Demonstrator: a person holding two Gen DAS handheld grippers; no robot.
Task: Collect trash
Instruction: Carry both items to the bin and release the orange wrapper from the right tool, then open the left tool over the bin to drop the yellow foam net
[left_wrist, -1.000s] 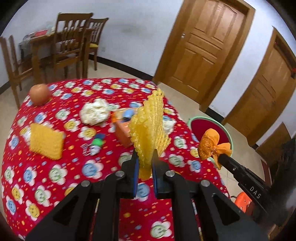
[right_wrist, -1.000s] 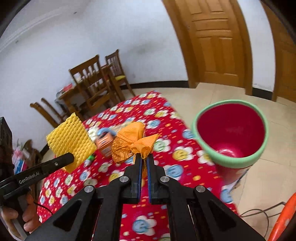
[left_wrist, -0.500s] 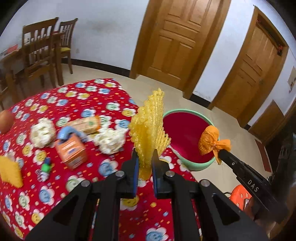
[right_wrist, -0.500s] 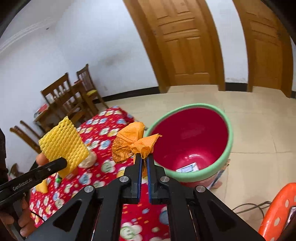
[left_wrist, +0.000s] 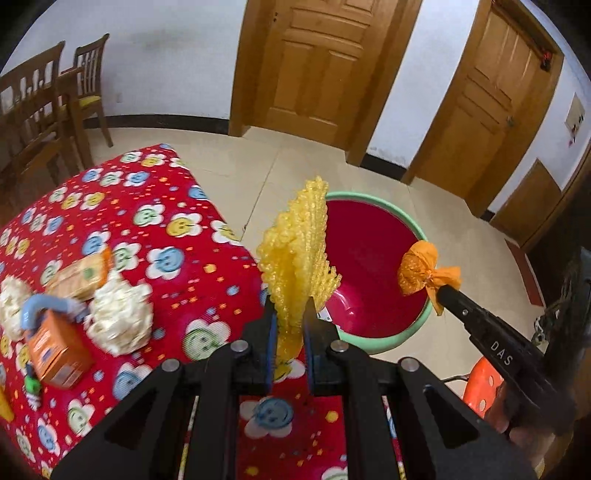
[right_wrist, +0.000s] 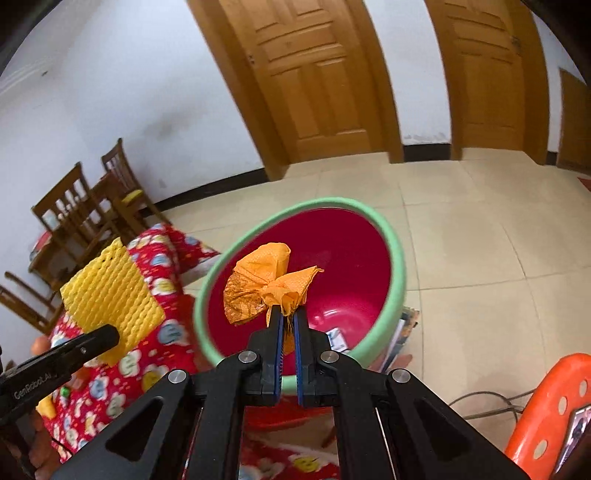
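Note:
My left gripper (left_wrist: 289, 312) is shut on a yellow foam net sleeve (left_wrist: 297, 254), held upright near the table's right edge, beside the bin. It also shows in the right wrist view (right_wrist: 110, 295). My right gripper (right_wrist: 287, 314) is shut on a crumpled orange wrapper (right_wrist: 266, 282), held over the mouth of the red bin with a green rim (right_wrist: 395, 254). From the left wrist view the wrapper (left_wrist: 424, 273) hangs over the bin's right rim (left_wrist: 376, 341). A small white item lies inside the bin.
The table has a red flowered cloth (left_wrist: 155, 229). On it lie two white paper wads (left_wrist: 122, 317), an orange carton (left_wrist: 55, 343) and a wrapped snack (left_wrist: 79, 275). An orange stool (right_wrist: 550, 402) stands right of the bin. Wooden chairs (left_wrist: 40, 110) stand at the back left.
Both grippers have swung right, away from the table's middle toward the bin. The orange wrapper is now over the bin's mouth. Both grips stay shut.

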